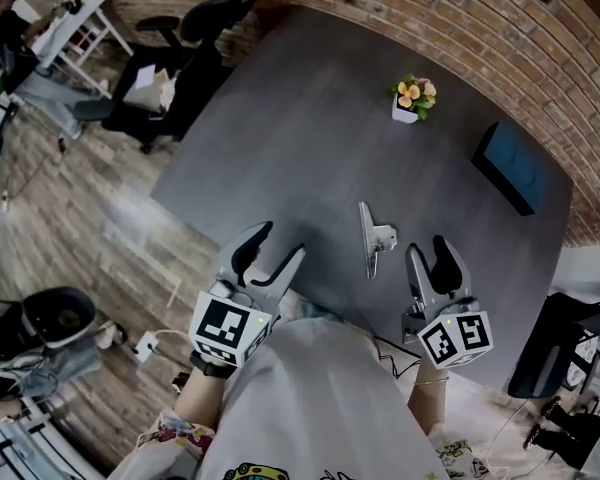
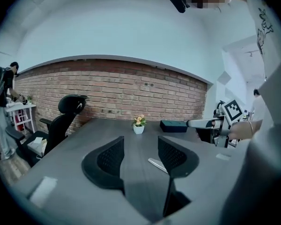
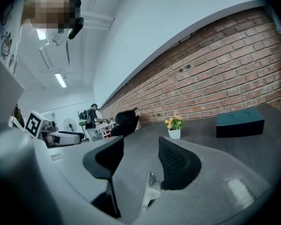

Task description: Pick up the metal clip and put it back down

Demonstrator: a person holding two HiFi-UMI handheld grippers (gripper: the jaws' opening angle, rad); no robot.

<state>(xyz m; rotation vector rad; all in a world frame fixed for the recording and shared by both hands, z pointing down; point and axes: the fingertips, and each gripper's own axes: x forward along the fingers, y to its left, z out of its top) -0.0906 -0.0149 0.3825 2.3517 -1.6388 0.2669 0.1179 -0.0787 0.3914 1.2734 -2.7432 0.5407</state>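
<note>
The metal clip lies flat on the dark grey table, between my two grippers. My left gripper hovers to the clip's left, open and holding nothing. My right gripper hangs just right of the clip, also open and empty. In the left gripper view the clip shows as a silver strip beyond the right jaw, with the gripper open around bare table. In the right gripper view the clip lies low between the open jaws of that gripper, close to the camera.
A small white pot of flowers stands toward the table's far side, and a dark blue box lies at the far right. A black office chair stands beyond the table's left corner. A brick wall runs behind.
</note>
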